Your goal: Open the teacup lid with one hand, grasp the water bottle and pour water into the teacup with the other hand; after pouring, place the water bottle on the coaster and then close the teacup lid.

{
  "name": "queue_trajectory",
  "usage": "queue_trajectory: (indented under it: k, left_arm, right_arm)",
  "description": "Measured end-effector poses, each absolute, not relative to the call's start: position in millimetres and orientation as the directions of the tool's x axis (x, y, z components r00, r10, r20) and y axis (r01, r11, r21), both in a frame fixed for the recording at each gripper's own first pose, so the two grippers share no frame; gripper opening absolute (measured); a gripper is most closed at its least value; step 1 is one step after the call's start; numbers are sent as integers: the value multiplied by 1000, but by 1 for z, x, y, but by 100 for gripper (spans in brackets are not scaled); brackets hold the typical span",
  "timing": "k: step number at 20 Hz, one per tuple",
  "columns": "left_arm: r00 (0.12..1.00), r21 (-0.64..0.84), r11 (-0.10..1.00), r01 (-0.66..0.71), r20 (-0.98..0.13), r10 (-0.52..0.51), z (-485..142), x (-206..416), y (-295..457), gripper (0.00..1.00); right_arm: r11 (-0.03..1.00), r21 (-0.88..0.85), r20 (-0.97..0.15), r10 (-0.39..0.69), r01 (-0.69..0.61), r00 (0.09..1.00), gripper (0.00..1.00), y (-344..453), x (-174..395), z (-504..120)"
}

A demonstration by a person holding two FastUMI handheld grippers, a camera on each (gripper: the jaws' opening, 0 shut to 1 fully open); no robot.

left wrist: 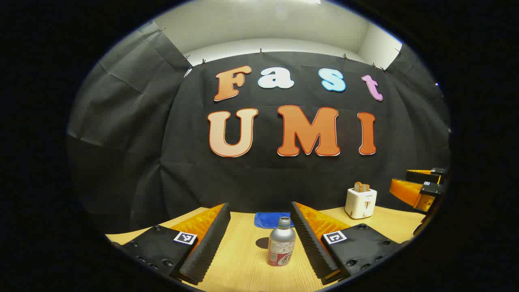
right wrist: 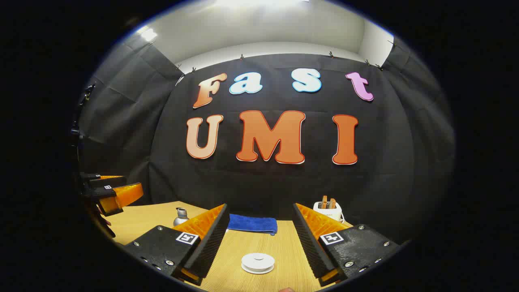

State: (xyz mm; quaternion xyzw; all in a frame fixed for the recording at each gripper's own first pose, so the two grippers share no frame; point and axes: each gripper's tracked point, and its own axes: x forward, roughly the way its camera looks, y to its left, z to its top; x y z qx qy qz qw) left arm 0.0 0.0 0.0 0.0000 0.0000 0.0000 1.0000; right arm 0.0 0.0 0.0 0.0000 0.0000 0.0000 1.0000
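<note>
Left gripper point(left wrist: 259, 243) is level, fingers spread wide, one water bottle point(left wrist: 281, 247) upright between them, untouched. Right gripper point(right wrist: 259, 247) is level, wide apart, one teacup lid point(right wrist: 258, 262) between its fingers, untouched.

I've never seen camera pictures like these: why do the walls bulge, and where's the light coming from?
Left gripper view: a fisheye lens bows the cloth wall; light comes from above, and the bottle throws a small shadow to its left on the table. Right gripper view: same bulge, glare on the ceiling at top, the lid sharp and evenly lit.
</note>
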Motion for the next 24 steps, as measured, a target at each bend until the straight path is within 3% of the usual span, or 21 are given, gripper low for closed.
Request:
queue_trajectory:
  k: [9,14,24]
  left_arm:
    - [999,-9,1000,24,-27,-24,-13,9,-5,97]
    - [1000,-18,1000,9,-6,-9,-10,10,0,97]
    - [999,-21,999,27,-21,-27,-16,8,-1,97]
  right_arm:
    - [997,-15,-58,-80,80,995,97,-27,11,-23]
    - [998,-24,-30,-65,64,997,97,-20,13,-15]
    - [998,-30,-147,-50,46,988,97,-12,37,-69]
